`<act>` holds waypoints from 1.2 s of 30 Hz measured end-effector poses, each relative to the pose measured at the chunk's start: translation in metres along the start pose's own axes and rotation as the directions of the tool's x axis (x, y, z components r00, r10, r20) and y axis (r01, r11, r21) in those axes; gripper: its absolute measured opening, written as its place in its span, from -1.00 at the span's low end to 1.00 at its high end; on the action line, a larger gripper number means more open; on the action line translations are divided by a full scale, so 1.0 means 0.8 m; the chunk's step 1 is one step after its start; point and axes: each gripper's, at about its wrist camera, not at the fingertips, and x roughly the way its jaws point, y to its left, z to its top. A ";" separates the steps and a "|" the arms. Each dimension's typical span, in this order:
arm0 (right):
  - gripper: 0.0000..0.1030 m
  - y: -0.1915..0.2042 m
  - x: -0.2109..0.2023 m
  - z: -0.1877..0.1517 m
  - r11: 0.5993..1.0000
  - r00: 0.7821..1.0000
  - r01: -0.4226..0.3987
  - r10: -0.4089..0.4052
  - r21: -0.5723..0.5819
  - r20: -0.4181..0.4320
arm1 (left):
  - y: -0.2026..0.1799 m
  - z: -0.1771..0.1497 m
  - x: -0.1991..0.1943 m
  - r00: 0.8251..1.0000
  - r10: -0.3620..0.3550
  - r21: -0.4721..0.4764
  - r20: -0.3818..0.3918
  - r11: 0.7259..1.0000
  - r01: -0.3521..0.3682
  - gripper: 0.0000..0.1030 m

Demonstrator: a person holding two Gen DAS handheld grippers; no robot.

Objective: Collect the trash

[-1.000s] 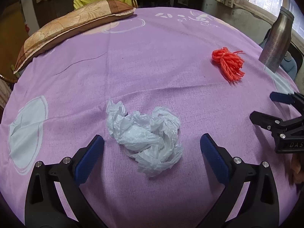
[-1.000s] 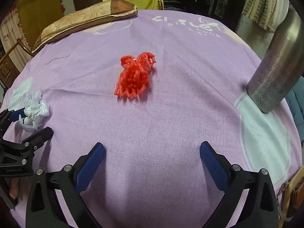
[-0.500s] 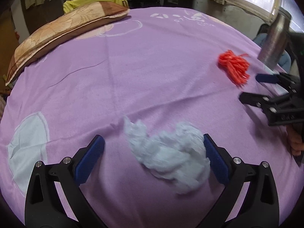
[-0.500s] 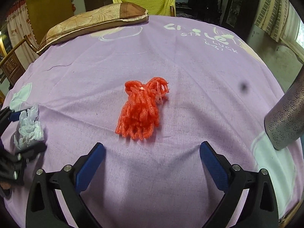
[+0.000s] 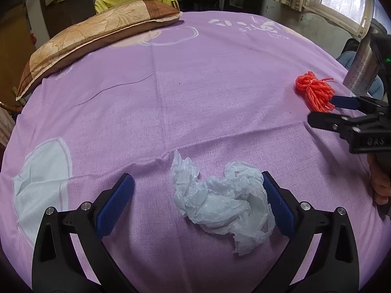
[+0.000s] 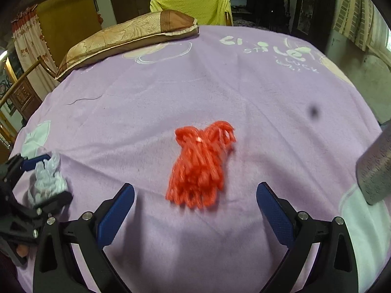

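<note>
Left wrist: open left gripper (image 5: 195,195) straddles crumpled plastic (image 5: 220,202).

Window (image 5: 342,2) daylight; fisheye bulge; blurred red bundle (image 6: 199,168)

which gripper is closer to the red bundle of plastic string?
Right. The right gripper sits open just short of the red bundle of plastic string; the left gripper straddles the crumpled white plastic bag.
</note>
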 end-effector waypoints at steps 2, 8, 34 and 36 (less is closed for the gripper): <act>0.92 0.003 0.005 0.006 1.000 1.000 0.001 -0.001 -0.001 0.002 | 0.000 -0.001 0.000 1.000 0.001 -0.001 0.000 1.000 -0.001 0.90; 0.92 0.007 0.013 0.017 1.000 1.000 0.000 0.000 -0.020 -0.005 | 0.000 -0.001 0.000 1.000 0.005 -0.005 0.000 1.000 -0.005 0.90; -0.35 0.000 0.003 0.012 1.000 0.998 -0.005 0.004 0.017 0.065 | -0.036 -0.020 -0.027 0.999 -0.029 0.068 0.031 0.997 0.027 -0.08; -0.45 -0.002 0.001 0.011 1.000 0.997 -0.016 0.014 0.023 0.073 | -0.037 -0.020 -0.029 0.999 -0.038 0.069 0.039 0.997 0.035 -0.24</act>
